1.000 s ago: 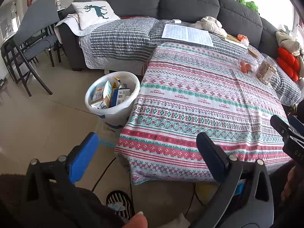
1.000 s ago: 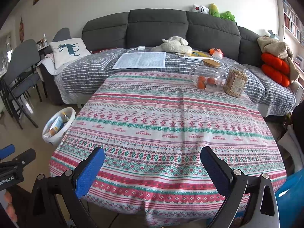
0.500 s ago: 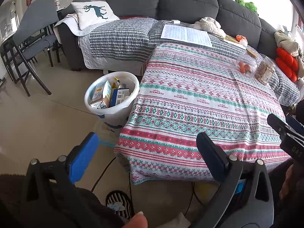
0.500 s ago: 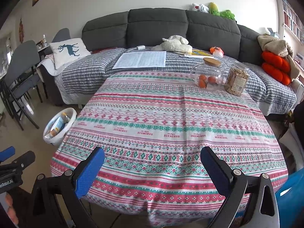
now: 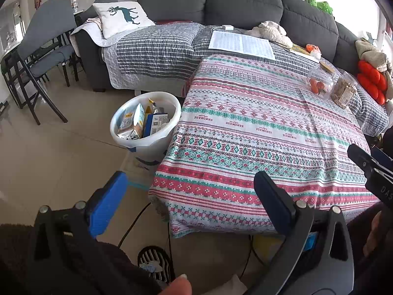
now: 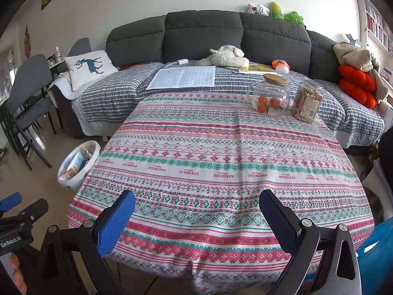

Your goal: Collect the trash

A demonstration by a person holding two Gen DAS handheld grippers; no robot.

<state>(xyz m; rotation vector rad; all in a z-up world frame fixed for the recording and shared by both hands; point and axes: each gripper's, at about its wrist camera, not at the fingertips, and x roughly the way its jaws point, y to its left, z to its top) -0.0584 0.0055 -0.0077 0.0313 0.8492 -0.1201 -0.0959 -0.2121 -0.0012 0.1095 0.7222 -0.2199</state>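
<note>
Left gripper [image 5: 189, 196] wide, empty, right gripper [image 6: 196, 211] wide, empty, white bin [image 5: 145, 145] of cartons on floor beside table, tablecloth [image 6: 221, 162] printed "HANDMADE", left rig marked "GenRobot.AI"

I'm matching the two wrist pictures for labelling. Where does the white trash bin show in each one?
Left wrist: the white trash bin sits left of centre, on the floor beside the table's corner, cartons inside.
Right wrist: the bin is at the left edge, mid-height.
Shared landmark: the glass jar holding oranges.
</note>
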